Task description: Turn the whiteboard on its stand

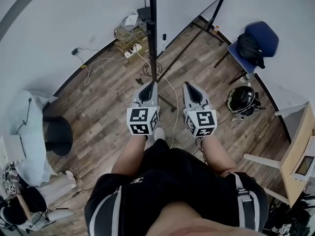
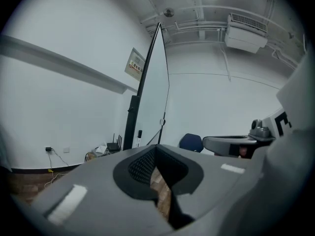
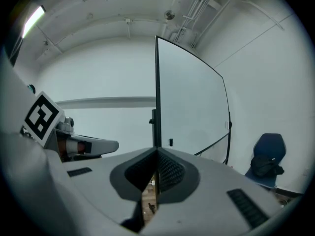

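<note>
The whiteboard stands edge-on straight ahead, a thin dark line rising from its stand on the wood floor. Its white face is narrow in the left gripper view. In the right gripper view the board looks broader, with a dark frame. My left gripper points at the board's lower edge with its jaws shut and empty. My right gripper sits beside it to the right, jaws together with nothing between them. Neither gripper visibly touches the board.
A blue chair with a black bag stands at the right, with a helmet on the floor near it. Cables and a power strip lie by the wall. A black stool is at left, a wooden table at right.
</note>
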